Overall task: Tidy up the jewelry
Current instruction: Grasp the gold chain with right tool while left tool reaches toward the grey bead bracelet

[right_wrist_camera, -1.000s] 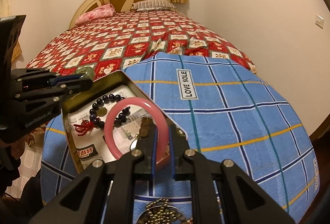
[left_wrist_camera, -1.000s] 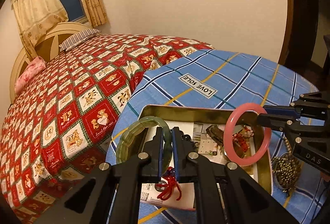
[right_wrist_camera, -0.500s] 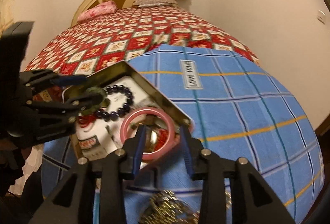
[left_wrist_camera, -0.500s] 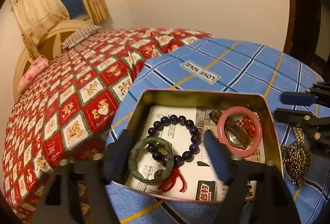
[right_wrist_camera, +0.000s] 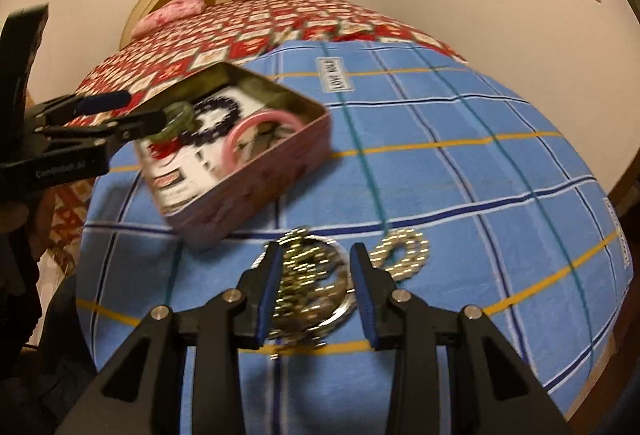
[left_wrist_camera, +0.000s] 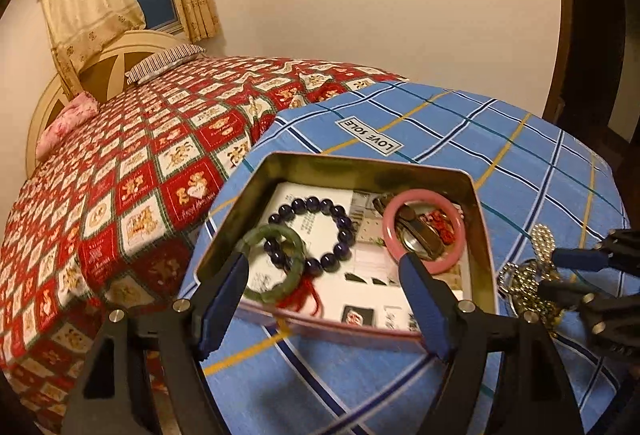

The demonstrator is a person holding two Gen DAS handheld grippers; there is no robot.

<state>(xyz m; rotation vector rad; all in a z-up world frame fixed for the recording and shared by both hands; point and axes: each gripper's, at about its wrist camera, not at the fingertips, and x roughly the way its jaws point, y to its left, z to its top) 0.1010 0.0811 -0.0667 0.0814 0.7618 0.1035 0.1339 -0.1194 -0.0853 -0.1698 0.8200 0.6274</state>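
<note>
Left gripper (left_wrist_camera: 324, 271): jaws spread wide, nothing held; it hangs over the near rim of the tin (left_wrist_camera: 486, 235).
Right gripper (right_wrist_camera: 316, 277): jaws part-open and bare, poised over the gold bead chain (right_wrist_camera: 308, 287) on the blue checked cloth (right_wrist_camera: 460, 163).
Tin contents: green bangle (left_wrist_camera: 276, 267) overlapping the dark bead bracelet (left_wrist_camera: 312, 231); pink bangle (left_wrist_camera: 424, 231) to the right, ringing a dark clasp-like item and red beads.
Outside the tin: the chain pile and a smaller gold loop (right_wrist_camera: 402, 253) just beside it.
Risk: loose chain may sag or slip through a partial pinch; the neighbouring loop could snag and drag along.
Risk: soft bedding beneath may let the tin tip if nudged.
Materials: glossy rigid bangles; round polished beads with a red tassel; shallow metal tin, paper-lined; woven cloth.
</note>
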